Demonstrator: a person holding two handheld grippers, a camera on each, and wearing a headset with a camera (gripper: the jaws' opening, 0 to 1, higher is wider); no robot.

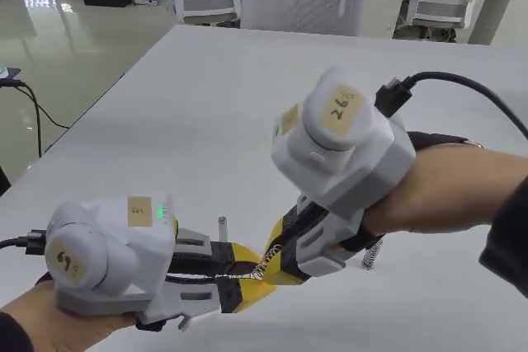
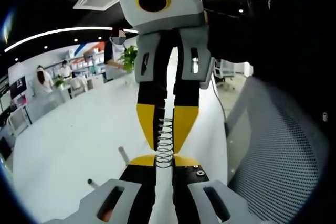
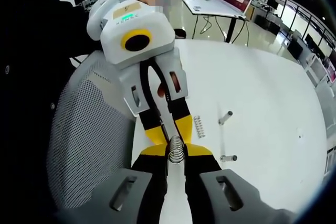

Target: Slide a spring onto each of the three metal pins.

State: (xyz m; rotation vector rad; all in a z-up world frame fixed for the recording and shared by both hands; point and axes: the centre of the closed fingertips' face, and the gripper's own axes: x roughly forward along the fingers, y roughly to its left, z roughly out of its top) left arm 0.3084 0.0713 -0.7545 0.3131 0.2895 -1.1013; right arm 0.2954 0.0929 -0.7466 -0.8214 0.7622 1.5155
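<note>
A small steel spring (image 1: 262, 267) is stretched between my two grippers just above the white table (image 1: 206, 105). My left gripper (image 1: 246, 274) comes from the bottom left and is shut on one end. From the right, my right gripper (image 1: 274, 258) is shut on the other end. In the left gripper view the spring (image 2: 165, 142) runs from my own jaws up to the right gripper's yellow fingertips (image 2: 184, 121). The right gripper view shows its end coil (image 3: 177, 153). A short metal pin (image 1: 222, 228) stands just behind the grippers. Two pins (image 3: 226, 117) (image 3: 229, 158) and a loose spring (image 3: 199, 127) are on the table.
A second loose spring (image 1: 371, 255) lies under the right gripper's body. Office chairs (image 1: 301, 6) stand at the table's far edge. A grey mesh chair back (image 3: 89, 140) is close behind the left gripper. People stand far off in the room.
</note>
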